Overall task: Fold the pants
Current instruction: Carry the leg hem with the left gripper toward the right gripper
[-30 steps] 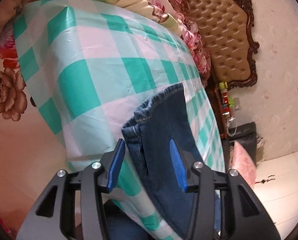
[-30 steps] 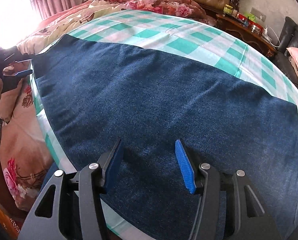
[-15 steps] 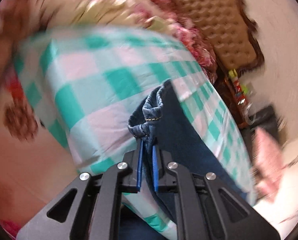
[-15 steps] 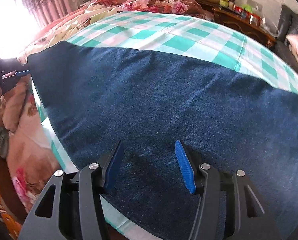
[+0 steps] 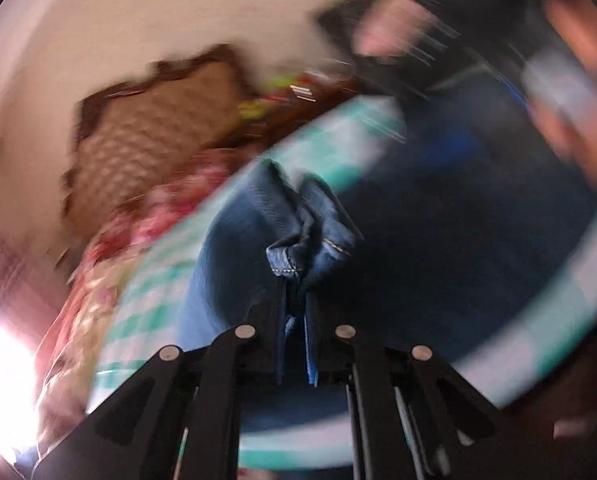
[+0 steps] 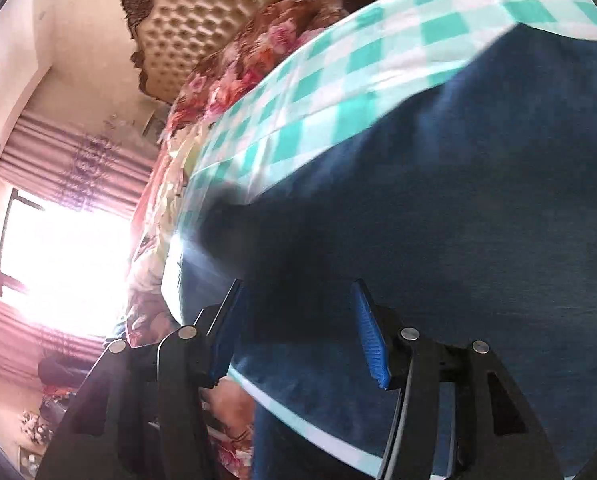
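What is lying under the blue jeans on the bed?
Under the jeans a green-and-white checked cloth shows along their edges. What lies beneath the middle of the jeans is covered.

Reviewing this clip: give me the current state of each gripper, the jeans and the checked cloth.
left gripper: pinching the jeans hem, jaws easing open.
right gripper: open, empty, above the denim.
jeans: spread on the cloth, hem bunched and lifted.
checked cloth: flat under the jeans.

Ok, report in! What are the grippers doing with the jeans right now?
Left hand-held gripper pinching jeans hem, jaws easing open. Right hand-held gripper open, empty, above jeans. Nothing in the way.
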Demonstrator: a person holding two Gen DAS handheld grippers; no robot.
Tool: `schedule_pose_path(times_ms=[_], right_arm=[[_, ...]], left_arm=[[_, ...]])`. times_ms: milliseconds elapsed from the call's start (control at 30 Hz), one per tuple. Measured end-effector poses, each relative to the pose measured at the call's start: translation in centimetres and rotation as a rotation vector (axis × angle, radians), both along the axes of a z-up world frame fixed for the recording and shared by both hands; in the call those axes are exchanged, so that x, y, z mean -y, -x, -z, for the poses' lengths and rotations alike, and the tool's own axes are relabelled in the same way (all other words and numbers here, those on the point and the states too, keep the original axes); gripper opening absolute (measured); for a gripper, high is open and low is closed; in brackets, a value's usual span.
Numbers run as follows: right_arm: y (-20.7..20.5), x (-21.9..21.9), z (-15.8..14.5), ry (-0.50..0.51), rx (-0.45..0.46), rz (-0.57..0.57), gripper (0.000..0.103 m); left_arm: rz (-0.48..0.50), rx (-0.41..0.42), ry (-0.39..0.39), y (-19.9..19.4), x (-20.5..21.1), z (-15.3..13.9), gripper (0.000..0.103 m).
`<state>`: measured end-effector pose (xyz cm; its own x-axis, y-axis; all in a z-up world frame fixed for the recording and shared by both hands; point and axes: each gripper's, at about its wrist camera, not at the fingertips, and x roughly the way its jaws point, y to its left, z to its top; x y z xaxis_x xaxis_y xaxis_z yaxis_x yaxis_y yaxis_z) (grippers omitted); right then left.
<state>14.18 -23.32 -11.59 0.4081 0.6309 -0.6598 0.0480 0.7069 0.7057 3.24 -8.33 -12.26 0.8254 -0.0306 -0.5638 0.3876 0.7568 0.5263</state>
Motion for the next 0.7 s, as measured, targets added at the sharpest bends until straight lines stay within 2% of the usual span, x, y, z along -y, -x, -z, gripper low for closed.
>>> schedule_pose_path(times_ms=[33, 67, 133, 167, 300, 400, 433, 500, 533, 567, 600, 700], right_arm=[[0.2, 0.5, 0.3, 0.003, -0.012, 0.010, 0.052], [0.4, 0.8, 0.5, 0.000, -0.017, 0.014, 0.052], [0.6, 1.3, 0.8, -0.001, -0.024, 0.019, 0.052], [0.8, 1.4, 0.9, 0.006, -0.029, 0.018, 0.052], [0.6, 1.6, 1.2, -0.009, -0.040, 0.017, 0.053], [0.2, 1.3, 1.4, -0.018, -0.044, 0.000, 0.053], [0.3, 1.1, 1.3, -0.017, -0.044, -0.010, 0.053], [0.3, 0.7, 1.3, -0.014, -0.049, -0.023, 0.054], [0.3, 0.7, 1.3, -0.012, -0.050, -0.026, 0.054], [0.4, 0.7, 1.2, -0.009, -0.051, -0.031, 0.054], [0.5, 0.7, 1.2, -0.009, -0.054, -0.035, 0.054], [0.3, 0.4, 1.2, -0.016, -0.069, -0.039, 0.055]], left_arm=[[0.017, 0.001, -0.034, 0.6, 0.9, 1.4, 0.017], [0.014, 0.041, -0.091, 1.3, 1.5, 2.8, 0.022], [0.011, 0.113, -0.138, 2.4, 1.7, 3.8, 0.057], [0.004, 0.143, -0.140, 2.8, 1.4, 3.9, 0.058], [0.018, 0.148, -0.176, 2.4, 1.1, 3.9, 0.058], [0.055, 0.096, -0.172, 1.6, 1.5, 4.0, 0.056], [0.062, 0.066, -0.163, 1.0, 1.7, 4.0, 0.055], [0.052, -0.011, -0.080, -0.3, 1.2, 3.2, 0.054], [0.041, -0.055, -0.028, -0.9, 0.9, 2.8, 0.050], [0.044, -0.085, -0.002, -1.1, 1.0, 2.7, 0.040], [0.051, -0.129, 0.006, -1.5, 1.2, 2.9, 0.024], [0.047, -0.074, -0.044, -0.8, 2.0, 3.2, 0.021]])
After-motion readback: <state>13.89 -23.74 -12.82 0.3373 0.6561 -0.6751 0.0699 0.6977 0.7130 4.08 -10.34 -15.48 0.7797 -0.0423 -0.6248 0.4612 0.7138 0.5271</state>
